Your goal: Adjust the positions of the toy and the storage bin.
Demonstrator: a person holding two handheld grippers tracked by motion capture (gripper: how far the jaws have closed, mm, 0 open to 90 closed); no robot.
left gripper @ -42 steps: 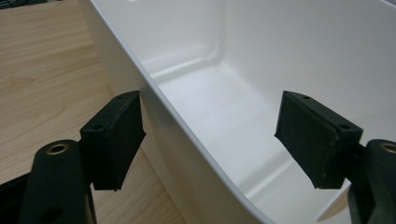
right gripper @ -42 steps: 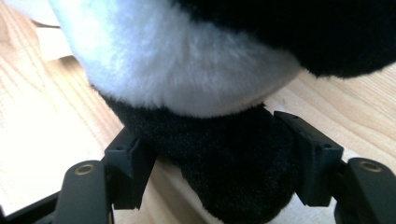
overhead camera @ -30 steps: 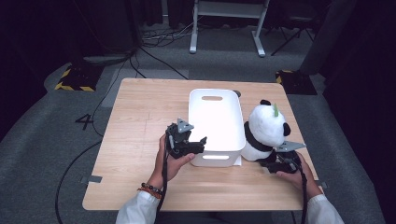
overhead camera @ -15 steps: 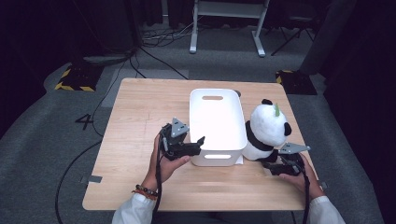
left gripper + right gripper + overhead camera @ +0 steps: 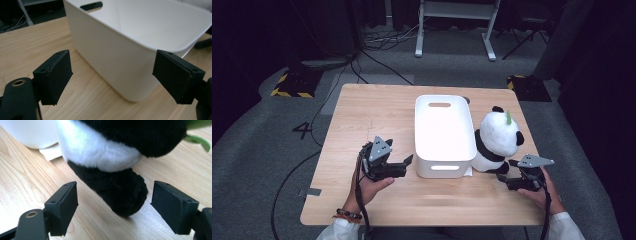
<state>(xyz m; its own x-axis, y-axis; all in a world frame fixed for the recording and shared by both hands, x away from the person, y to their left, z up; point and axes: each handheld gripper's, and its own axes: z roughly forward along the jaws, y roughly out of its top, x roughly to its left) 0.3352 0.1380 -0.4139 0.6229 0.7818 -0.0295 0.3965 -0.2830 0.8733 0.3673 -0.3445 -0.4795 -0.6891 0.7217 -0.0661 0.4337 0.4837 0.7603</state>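
Both claws stand spread with nothing pinched. Left gripper [image 5: 408, 161], held low over the wooden table [image 5: 362, 115], points at the near left corner of the white bin [image 5: 444, 131]; its jaws have just been opening. In the left gripper view [image 5: 112, 75] the bin's rounded corner [image 5: 117, 62] lies beyond the gap between the two black pads [image 5: 56, 75], and neither pad touches the plastic. Bare wood shows under the left pad.

Right gripper [image 5: 504, 181] rests near the table's front right, its jaws aimed at the base of the plush panda [image 5: 497, 137]; they too have just been opening. In the right gripper view [image 5: 113, 202] the panda's black foot [image 5: 120, 192] sits in the gap between the pads, clear of both, so the toy is not gripped. Panda's white belly and dark upper body rise above the foot, and a green leaf-shaped piece [image 5: 197, 141] pokes out at the upper right.

From the high view the panda sits upright on the table just beside the bin's right wall, touching or nearly touching it, with a small green sprout [image 5: 509, 117] on its head. A scrap of white paper [image 5: 51, 153] pokes out from under the bin's near right corner, beside the toy. Bin itself looks empty, its handle slots at the near and far ends. Around the table lie grey carpet, cables and a white stand's legs [image 5: 452, 30].
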